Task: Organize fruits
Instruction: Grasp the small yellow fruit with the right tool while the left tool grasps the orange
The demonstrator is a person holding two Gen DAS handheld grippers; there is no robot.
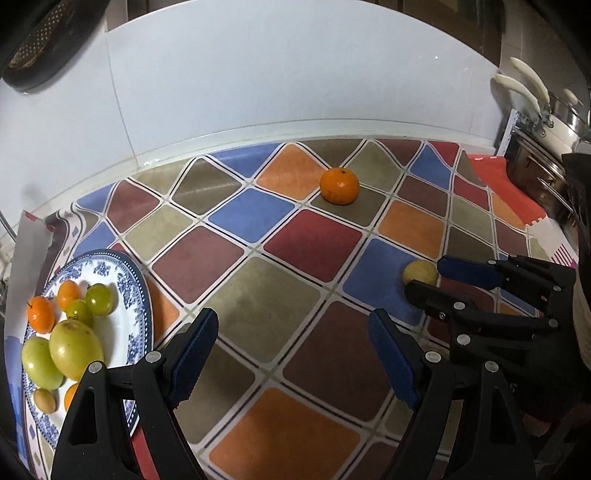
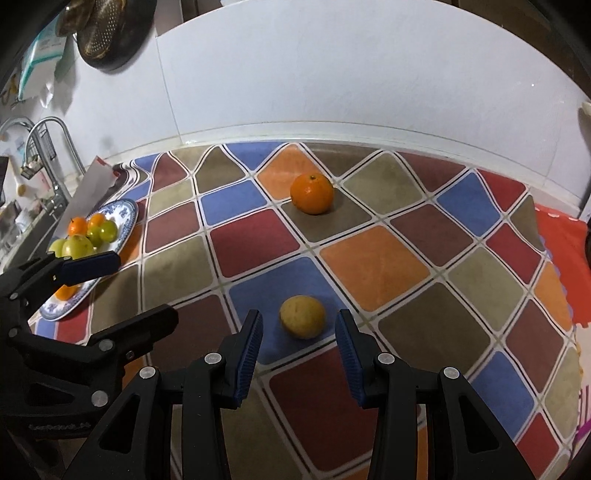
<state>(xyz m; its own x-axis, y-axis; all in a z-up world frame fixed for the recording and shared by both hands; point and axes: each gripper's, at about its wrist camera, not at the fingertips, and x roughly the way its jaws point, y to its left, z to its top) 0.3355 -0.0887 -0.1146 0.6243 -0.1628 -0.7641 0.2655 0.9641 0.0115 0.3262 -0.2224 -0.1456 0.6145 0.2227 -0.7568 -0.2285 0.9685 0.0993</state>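
Note:
An orange sits on the checked tablecloth near the back wall. Nearer lies a small yellow fruit. My right gripper is open around it, a fingertip on each side and a gap to both pads. My left gripper stands wide open over bare cloth, holding nothing, just right of a blue-and-white plate. The plate holds several green and orange fruits.
The white tiled wall closes off the back. A sink faucet stands to the left beyond the plate. Steel pots and a red mat lie to the right. A dark colander hangs on the wall.

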